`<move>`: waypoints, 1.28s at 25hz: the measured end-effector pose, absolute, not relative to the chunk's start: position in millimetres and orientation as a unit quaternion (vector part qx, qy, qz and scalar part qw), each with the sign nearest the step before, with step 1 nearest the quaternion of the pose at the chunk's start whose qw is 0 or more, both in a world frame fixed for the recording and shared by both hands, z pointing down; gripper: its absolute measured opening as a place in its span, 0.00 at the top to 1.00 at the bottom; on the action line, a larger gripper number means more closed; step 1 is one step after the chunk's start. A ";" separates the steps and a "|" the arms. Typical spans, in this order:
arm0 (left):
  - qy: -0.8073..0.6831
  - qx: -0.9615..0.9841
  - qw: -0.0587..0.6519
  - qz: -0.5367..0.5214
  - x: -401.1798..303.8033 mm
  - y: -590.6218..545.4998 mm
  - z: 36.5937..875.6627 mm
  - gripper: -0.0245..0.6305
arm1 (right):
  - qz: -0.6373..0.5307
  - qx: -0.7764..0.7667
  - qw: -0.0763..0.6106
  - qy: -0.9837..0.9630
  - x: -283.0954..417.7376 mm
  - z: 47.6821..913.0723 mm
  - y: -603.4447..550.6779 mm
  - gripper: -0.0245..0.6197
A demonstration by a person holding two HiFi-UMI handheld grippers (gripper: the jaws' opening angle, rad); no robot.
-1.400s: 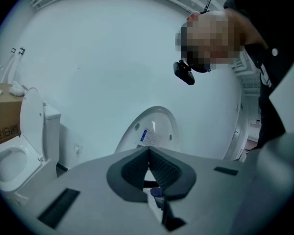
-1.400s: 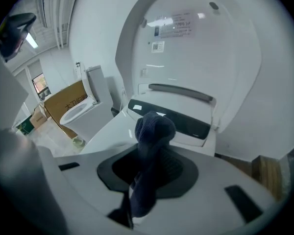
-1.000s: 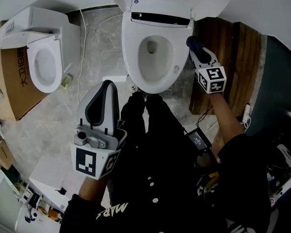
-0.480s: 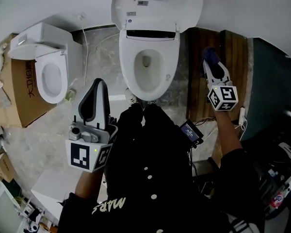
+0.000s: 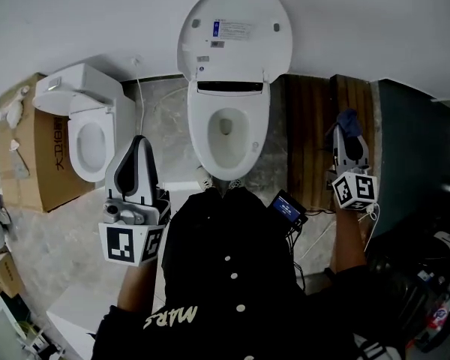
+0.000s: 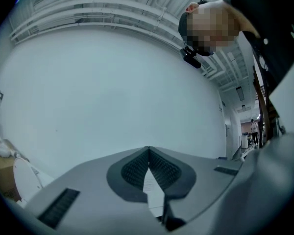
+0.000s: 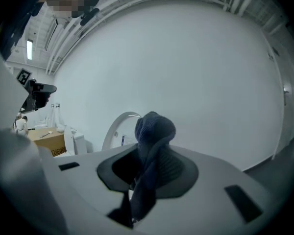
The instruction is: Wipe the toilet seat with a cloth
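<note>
A white toilet stands ahead with its lid (image 5: 235, 32) up and its seat (image 5: 229, 130) down around the bowl. My right gripper (image 5: 348, 130) is held to the right of the toilet, over the wooden panel, shut on a dark blue cloth (image 5: 349, 120) (image 7: 152, 146) that bunches out past the jaw tips. My left gripper (image 5: 137, 150) is raised left of the bowl, apart from it, shut with nothing in it; in the left gripper view its pads (image 6: 161, 169) meet at the tip.
A second white toilet (image 5: 90, 145) stands at the left beside a cardboard box (image 5: 37, 160). A wooden panel (image 5: 315, 137) and a dark panel (image 5: 405, 148) lie to the right. A small black device (image 5: 287, 210) with cables sits by my legs. A white wall (image 5: 97, 13) is behind.
Both grippers have drawn back from the toilet and risen. The right gripper with the cloth moved from the seat's right rim out over the wooden panel. The view pulled back.
</note>
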State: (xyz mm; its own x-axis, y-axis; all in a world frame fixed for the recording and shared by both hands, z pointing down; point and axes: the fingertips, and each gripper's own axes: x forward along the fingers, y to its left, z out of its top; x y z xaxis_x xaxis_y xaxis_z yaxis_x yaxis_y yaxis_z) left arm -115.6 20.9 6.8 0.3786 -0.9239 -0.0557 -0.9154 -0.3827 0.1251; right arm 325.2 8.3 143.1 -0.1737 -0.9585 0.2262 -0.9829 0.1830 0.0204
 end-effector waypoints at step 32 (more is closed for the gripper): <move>-0.625 0.773 -0.047 -0.094 -189.3 47.4 -55.7 0.95 | 0.001 0.695 -0.063 -0.716 323.7 6.4 49.4 0.83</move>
State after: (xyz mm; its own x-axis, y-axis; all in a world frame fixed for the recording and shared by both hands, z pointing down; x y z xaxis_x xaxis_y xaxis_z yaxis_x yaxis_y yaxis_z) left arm -189.3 47.4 -55.7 0.1999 -0.9584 -0.2039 -0.9759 -0.2133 0.0459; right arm 323.7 49.4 6.4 -0.0257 -0.9957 -0.0888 -0.9955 0.0336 -0.0884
